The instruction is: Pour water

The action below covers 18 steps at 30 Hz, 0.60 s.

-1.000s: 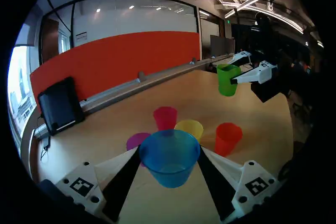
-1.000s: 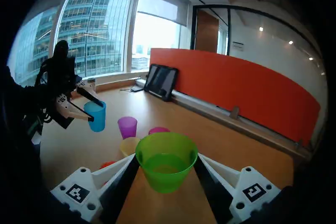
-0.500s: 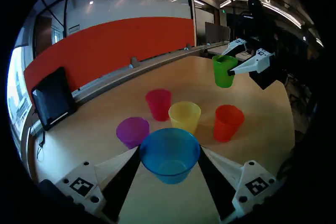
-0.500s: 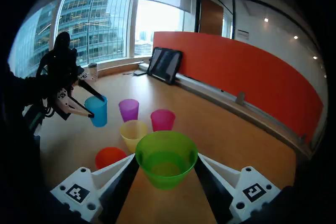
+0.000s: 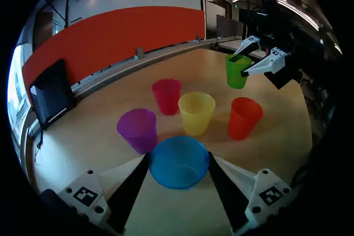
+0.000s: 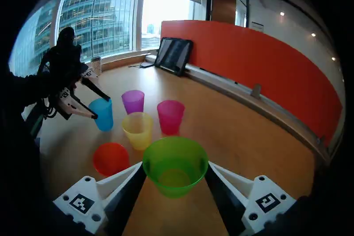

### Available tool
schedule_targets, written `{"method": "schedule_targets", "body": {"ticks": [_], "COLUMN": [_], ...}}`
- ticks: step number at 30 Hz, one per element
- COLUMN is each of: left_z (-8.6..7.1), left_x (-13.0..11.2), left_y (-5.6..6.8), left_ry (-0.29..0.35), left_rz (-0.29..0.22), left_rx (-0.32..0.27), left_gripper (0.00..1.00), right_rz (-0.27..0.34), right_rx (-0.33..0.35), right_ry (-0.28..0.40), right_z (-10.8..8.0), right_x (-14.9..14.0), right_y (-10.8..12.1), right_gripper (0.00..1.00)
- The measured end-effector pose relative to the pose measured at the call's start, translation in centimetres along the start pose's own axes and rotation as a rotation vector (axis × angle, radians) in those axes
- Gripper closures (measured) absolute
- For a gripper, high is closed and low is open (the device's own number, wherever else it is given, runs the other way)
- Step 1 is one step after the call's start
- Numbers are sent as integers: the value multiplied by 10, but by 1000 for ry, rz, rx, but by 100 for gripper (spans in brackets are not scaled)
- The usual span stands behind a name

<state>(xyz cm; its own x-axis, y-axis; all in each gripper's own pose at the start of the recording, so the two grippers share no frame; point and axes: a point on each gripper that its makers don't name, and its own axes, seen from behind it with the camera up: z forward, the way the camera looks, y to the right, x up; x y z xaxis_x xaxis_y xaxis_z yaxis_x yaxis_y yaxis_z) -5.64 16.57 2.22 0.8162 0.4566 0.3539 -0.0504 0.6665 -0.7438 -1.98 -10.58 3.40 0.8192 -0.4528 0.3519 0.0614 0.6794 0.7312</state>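
- Now that they've dipped lower, left gripper (image 5: 178, 157) pinches the blue cup (image 5: 178, 165), right gripper (image 6: 175, 165) the green cup (image 6: 175, 172).
- Pour into the yellow cup (image 5: 196, 113) looks close (my guess).

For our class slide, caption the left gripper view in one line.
Left gripper grips blue cup before purple cup, pink cup, yellow cup and orange cup; right gripper holds green cup.

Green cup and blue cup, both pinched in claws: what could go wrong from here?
The green cup, pinched at its sides by the right gripper, might slip when tilted. The yellow cup, pink cup, purple cup and orange cup stand close together, so a pour could miss or a held cup knock one over.
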Motion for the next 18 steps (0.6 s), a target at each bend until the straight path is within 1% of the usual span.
{"method": "schedule_targets", "body": {"ticks": [8,12,18], "left_z": [6,7,8], "left_x": [-8,-8,-16], "left_y": [0,1,1], "left_ry": [-10,-9,-27], "left_rz": [18,18,22], "left_rx": [8,8,7], "left_gripper": [8,8,8], "right_rz": [10,9,10], "right_rx": [2,2,2], "right_ry": [-11,-20,-32], "right_z": [8,12,17], "right_x": [-8,-14,-23], "right_y": [0,-1,-4], "right_gripper": [9,9,9]}}
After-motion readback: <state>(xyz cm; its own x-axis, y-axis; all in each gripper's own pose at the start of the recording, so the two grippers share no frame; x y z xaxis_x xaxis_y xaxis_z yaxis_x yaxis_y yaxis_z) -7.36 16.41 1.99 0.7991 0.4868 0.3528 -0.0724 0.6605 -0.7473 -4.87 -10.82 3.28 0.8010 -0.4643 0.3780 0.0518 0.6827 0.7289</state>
